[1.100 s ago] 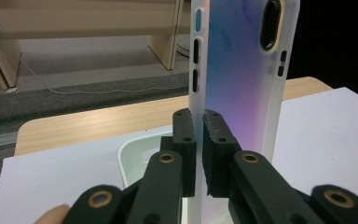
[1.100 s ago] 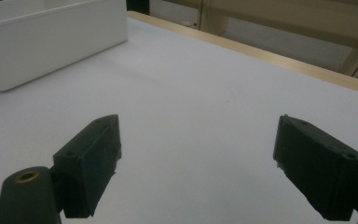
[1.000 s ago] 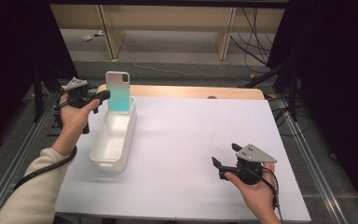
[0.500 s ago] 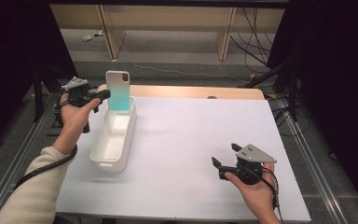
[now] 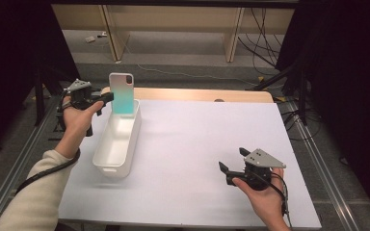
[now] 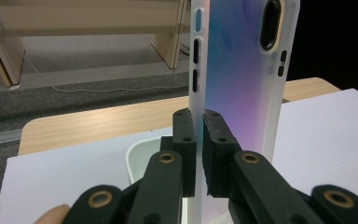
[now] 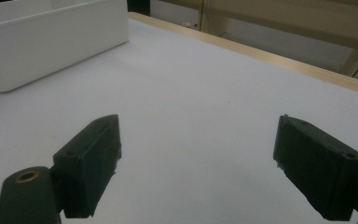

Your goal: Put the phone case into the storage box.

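Right gripper (image 7: pixel 198 163): my jaws stand wide apart over the bare white table (image 7: pixel 205 93). White bin (image 7: pixel 51 42) upper left of frame; wooden edge (image 7: pixel 261 53) upper right.

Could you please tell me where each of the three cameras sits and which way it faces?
High view: above the person's side, looking forward and down on the white-covered table; both forearms show.
Left gripper view: on the left gripper, looking along jaws clamped on the upright teal-to-purple phone case.
Right gripper view: on the right gripper, jaws apart, facing the long white plastic bin.
All share the bin.
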